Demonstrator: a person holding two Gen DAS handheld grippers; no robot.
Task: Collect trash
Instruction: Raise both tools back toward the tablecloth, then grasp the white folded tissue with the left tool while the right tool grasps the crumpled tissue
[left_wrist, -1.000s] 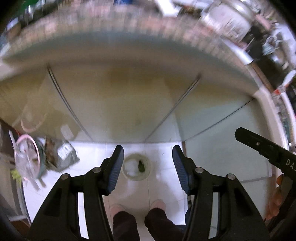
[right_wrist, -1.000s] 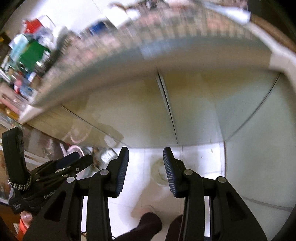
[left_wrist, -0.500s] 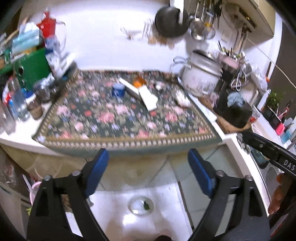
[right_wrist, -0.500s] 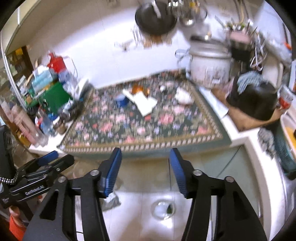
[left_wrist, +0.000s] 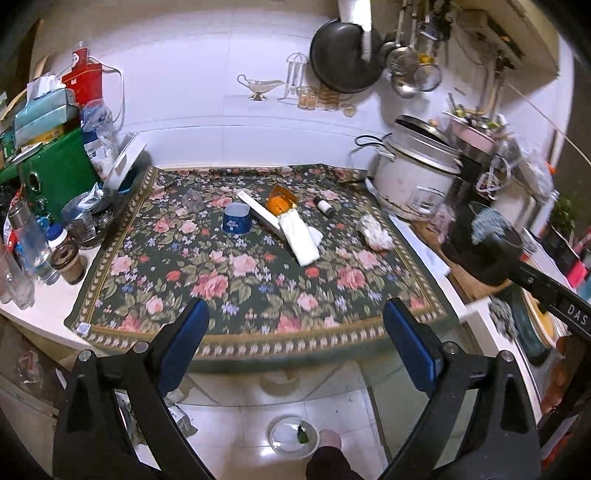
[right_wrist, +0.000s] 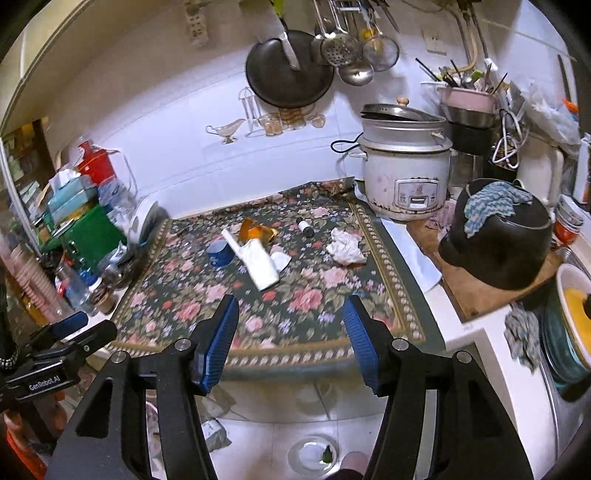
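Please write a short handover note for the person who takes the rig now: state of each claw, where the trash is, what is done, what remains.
Left claw: jaws opening, nothing between them.
Right claw: open, empty.
Both hover at the near edge of the floral cloth.
Trash on the cloth: crumpled paper, white packet, orange wrapper, small bottle, blue cup.
Done: none of these is picked up yet.
Left: collect all of these; I would start with the crumpled paper.

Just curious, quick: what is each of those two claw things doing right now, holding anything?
Left gripper: opening, nothing between its fingers.
Right gripper: open, holding nothing.
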